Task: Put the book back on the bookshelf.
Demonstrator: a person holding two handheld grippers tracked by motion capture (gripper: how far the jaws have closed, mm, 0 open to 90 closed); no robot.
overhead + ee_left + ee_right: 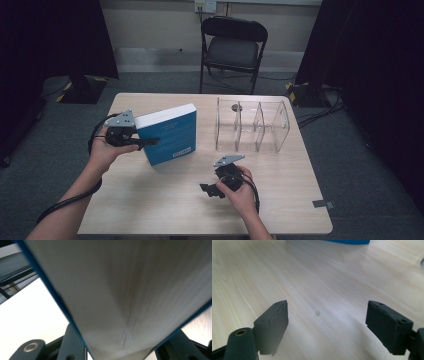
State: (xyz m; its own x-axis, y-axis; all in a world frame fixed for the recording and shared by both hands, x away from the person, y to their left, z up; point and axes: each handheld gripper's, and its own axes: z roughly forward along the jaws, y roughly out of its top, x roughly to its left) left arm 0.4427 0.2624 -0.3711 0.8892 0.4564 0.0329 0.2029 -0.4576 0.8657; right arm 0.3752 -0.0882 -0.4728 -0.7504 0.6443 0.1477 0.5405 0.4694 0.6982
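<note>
Left gripper [145, 142] clamps the blue book [170, 134] upright, spine tilted.

No text can be read anywhere. The blue book [168, 136] carries a small white label near its lower corner, too blurred to make out.

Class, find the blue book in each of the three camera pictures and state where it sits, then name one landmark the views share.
High view: the blue book stands left of centre, gripped by the left gripper.
Left gripper view: the book's pale page edge spans the frame between the jaws.
Right gripper view: a blue strip at the top edge.
Shared landmark: the light wooden table, also seen at and.
</note>
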